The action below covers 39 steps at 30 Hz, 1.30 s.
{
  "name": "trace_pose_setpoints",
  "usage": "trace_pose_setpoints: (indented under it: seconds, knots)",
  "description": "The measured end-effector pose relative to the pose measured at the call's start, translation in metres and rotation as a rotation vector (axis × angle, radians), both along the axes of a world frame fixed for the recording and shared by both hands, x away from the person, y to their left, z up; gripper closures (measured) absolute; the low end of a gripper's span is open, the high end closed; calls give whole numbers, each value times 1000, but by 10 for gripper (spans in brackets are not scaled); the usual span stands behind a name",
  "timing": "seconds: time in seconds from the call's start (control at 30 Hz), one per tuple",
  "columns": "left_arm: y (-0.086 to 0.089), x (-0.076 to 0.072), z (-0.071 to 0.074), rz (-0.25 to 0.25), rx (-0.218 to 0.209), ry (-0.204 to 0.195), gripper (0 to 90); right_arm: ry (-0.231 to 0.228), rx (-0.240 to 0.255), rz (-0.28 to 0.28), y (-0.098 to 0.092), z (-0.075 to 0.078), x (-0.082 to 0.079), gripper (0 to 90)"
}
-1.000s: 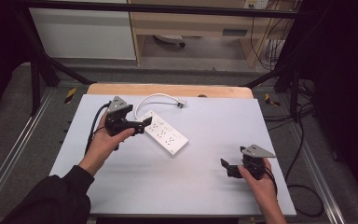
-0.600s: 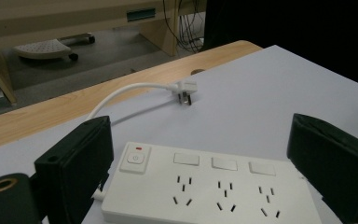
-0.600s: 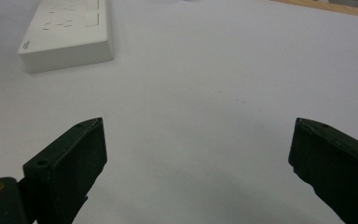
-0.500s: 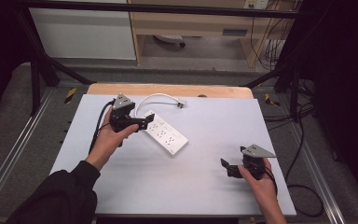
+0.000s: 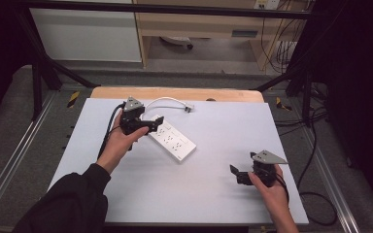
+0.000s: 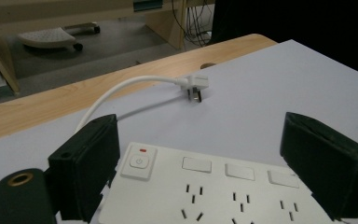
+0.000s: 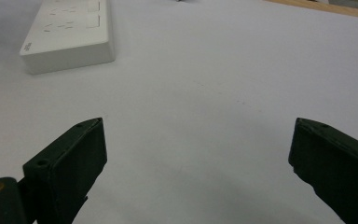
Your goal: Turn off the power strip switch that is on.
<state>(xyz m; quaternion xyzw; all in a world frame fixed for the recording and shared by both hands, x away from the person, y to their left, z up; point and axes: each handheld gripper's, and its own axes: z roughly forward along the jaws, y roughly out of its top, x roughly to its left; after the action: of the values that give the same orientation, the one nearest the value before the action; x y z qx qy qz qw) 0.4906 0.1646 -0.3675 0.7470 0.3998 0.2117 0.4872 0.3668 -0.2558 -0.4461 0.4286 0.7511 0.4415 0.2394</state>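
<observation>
The power strip (image 5: 173,140) lies on the tabletop (image 5: 213,194) left of middle, its cord (image 6: 121,88) curling to the plug (image 6: 193,87). The left gripper (image 5: 151,127) straddles its switch end, fingers (image 6: 86,168) spread and just been closing, not yet pressing. The right gripper (image 5: 237,174) hangs spread, well apart. The strip looks stiff, light, smooth-sided: pinch across its 2 long edges.
</observation>
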Motion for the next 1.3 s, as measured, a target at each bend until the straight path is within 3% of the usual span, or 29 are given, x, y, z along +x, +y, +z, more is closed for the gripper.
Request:
trace_pose_setpoints:
  seconds: [0.07, 0.7, 1.17, 1.3]
  knots:
    - [-1, 1, -2, -1, -17, 15, 144, 0, 0, 0, 0, 0, 0, 46]
    - [-3, 14, -16, 15, 19, 30, 164, -1, 3, 1, 0, 0, 0, 45]
    - [-6, 21, -26, 39, 36, 60, 113, 2, 4, 4, 0, 0, 0, 44]
    - [-9, 21, -28, 30, 41, 65, 173, 1, 3, 7, 0, 0, 1, 44]
